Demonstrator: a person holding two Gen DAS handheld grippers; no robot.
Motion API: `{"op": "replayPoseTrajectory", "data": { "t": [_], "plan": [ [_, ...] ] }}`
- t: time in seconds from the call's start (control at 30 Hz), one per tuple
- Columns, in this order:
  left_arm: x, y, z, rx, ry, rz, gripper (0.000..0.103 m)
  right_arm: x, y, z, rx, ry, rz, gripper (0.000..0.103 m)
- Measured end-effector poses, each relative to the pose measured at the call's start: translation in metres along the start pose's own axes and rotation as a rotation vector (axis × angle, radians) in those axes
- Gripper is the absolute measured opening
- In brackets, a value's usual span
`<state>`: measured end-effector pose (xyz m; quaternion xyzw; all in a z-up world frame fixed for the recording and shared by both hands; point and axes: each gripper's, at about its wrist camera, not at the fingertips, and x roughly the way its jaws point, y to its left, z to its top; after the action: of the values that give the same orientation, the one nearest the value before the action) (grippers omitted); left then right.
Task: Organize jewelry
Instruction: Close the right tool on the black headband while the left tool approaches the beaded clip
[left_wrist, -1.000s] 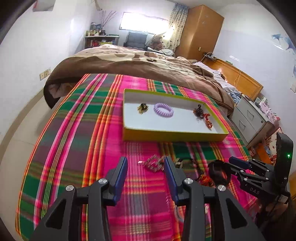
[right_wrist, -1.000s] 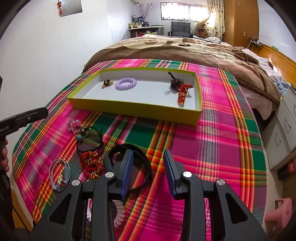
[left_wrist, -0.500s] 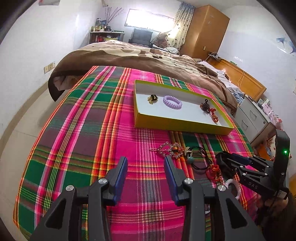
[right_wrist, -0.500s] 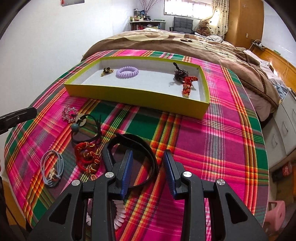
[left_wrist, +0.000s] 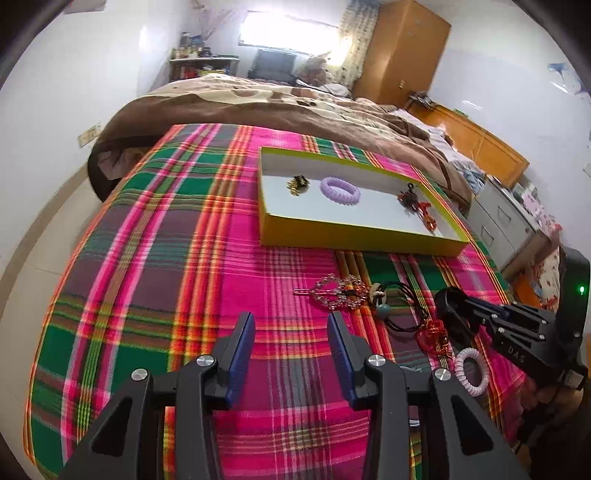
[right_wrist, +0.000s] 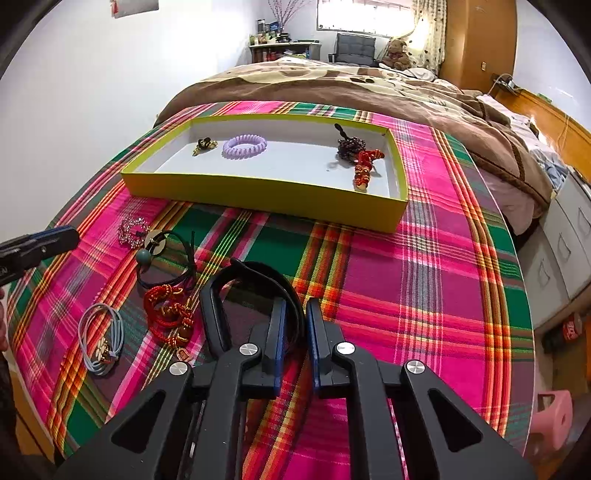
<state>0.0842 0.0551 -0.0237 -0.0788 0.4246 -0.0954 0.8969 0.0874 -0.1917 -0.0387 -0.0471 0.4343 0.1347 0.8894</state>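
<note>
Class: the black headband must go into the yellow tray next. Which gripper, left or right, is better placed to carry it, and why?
Right. The right gripper is shut on the black headband; the left gripper is open and empty, off to the side. The yellow tray lies ahead.

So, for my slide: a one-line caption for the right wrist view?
Right claw shut on a black headband, yellow tray beyond.

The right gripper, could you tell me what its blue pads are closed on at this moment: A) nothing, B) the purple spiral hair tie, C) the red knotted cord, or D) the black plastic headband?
D: the right gripper pinches the black plastic headband's band between its pads.
</note>
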Motion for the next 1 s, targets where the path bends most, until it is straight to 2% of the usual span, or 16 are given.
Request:
{"op": "replayPoseTrajectory", "data": {
  "t": [0.23,0.3,0.4,0.5,0.63,0.73,0.9,1.0],
  "plan": [
    [0.016,-0.017,0.008,0.116,0.034,0.005,0.041,-0.006,-0.013,0.001,0.073,-0.019,0.0,0.01],
    [0.022,-0.022,0.009,0.156,0.052,0.0,0.047,-0.006,-0.015,0.001,0.079,-0.017,0.0,0.01],
    [0.03,-0.031,0.01,0.211,0.057,0.03,0.051,-0.006,-0.015,0.0,0.085,-0.015,0.002,0.01],
    [0.039,-0.041,0.012,0.269,0.078,0.026,0.051,-0.006,-0.016,0.0,0.089,-0.017,0.006,0.01],
    [0.049,-0.05,0.016,0.333,0.081,0.078,0.051,-0.006,-0.019,0.001,0.095,-0.018,0.012,0.01],
    [0.057,-0.05,0.021,0.329,0.098,0.062,0.051,-0.006,-0.02,0.001,0.101,-0.02,0.011,0.01],
    [0.064,-0.055,0.029,0.346,0.093,0.092,0.051,-0.005,-0.022,0.003,0.107,-0.019,0.014,0.01],
    [0.066,-0.051,0.031,0.313,0.094,0.086,0.051,-0.005,-0.022,0.003,0.105,-0.019,0.016,0.01]
  ]
}}
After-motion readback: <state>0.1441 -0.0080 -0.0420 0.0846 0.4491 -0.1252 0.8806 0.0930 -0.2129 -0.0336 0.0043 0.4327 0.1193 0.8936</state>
